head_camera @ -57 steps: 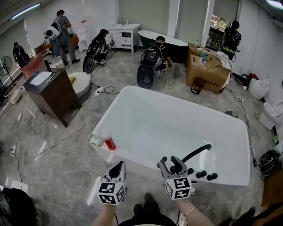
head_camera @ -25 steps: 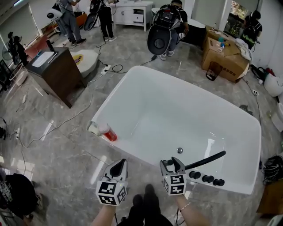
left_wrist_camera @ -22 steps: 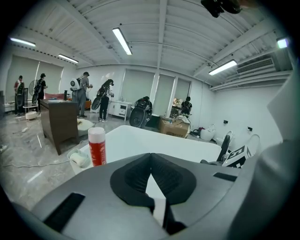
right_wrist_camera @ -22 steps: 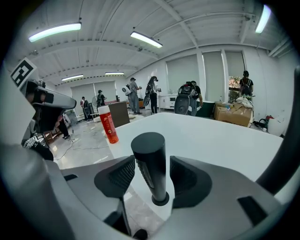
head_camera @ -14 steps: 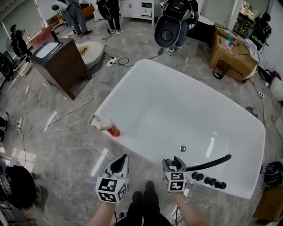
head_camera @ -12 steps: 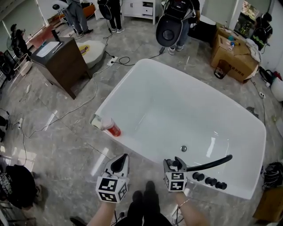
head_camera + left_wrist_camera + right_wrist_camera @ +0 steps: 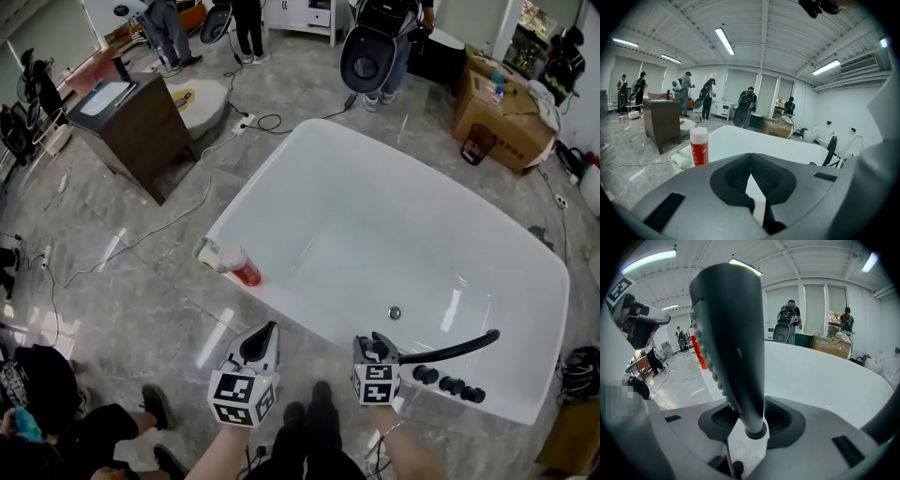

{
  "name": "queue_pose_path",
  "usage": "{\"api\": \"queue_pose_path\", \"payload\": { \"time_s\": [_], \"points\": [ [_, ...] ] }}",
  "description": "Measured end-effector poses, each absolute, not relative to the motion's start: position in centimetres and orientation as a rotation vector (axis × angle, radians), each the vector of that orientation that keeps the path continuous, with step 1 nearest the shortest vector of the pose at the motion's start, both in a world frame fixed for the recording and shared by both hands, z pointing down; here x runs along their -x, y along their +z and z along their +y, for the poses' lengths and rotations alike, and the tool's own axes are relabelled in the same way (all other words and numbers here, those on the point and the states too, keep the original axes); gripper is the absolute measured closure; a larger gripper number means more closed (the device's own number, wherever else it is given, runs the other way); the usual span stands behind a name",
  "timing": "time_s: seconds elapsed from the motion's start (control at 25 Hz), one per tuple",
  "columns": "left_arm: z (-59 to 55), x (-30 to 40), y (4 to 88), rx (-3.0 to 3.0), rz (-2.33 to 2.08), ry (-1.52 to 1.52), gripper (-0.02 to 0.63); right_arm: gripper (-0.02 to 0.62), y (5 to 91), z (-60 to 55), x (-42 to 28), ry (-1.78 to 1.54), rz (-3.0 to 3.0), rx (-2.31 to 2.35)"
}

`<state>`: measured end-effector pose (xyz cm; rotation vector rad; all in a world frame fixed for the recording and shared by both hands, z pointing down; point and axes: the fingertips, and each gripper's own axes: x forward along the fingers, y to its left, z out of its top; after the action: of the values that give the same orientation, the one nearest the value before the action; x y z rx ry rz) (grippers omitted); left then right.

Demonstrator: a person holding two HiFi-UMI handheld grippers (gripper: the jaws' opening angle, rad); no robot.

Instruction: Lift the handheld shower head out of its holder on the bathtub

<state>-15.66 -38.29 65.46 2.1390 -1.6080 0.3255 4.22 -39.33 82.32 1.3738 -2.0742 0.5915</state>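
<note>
The black handheld shower head (image 7: pixel 731 343) stands upright in its holder on the near rim of the white bathtub (image 7: pixel 281 305). My right gripper (image 7: pixel 373 345) is at it, and its jaws are closing. In the right gripper view the handle fills the gap of the right gripper (image 7: pixel 749 420), with a pad against each side. My left gripper (image 7: pixel 262 336) hangs shut and empty just before the tub's near rim, to the left of the right one. Its pads meet at the tip in the left gripper view (image 7: pixel 751 159).
A black curved spout (image 7: pixel 455 347) and three black knobs (image 7: pixel 450 384) sit on the rim right of the shower head. A red and white bottle (image 7: pixel 242 267) and a pale roll (image 7: pixel 209 251) rest on the left corner. People, a dark cabinet (image 7: pixel 141 117) and boxes stand beyond.
My right gripper has sunk onto the shower head and its jaws have narrowed round the handle. The left gripper has drifted slightly lower and nearer the rim, still shut.
</note>
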Motion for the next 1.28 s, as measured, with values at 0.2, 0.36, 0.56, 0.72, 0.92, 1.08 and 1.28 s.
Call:
{"api": "queue_pose_path", "payload": {
  "time_s": [0.2,0.36,0.56,0.72,0.92,1.08,1.28],
  "points": [
    [-38.4,15.7,65.1,-2.141,-1.607,0.323,0.589,0.454,82.2,-39.3,-4.2,0.589,-2.071,-1.373],
    [-38.2,15.8,64.8,-2.144,-1.607,0.321,0.589,0.456,82.0,-39.1,-4.2,0.583,-2.069,-1.374],
    [-37.7,15.7,64.3,-2.151,-1.605,0.322,0.589,0.460,81.9,-38.6,-4.4,0.580,-2.063,-1.365],
    [-37.4,15.7,63.8,-2.160,-1.602,0.318,0.589,0.462,81.6,-38.1,-4.3,0.579,-2.054,-1.353],
    [-36.9,16.2,63.1,-2.171,-1.604,0.313,0.589,0.462,80.8,-37.8,-3.9,0.574,-2.061,-1.377],
    [-36.2,16.2,62.1,-2.171,-1.608,0.301,0.589,0.462,78.8,-37.7,-3.9,0.561,-2.073,-1.391],
    [-35.2,15.8,60.8,-2.184,-1.601,0.288,0.589,0.462,76.5,-37.0,-4.0,0.545,-2.085,-1.405]
  ]
}}
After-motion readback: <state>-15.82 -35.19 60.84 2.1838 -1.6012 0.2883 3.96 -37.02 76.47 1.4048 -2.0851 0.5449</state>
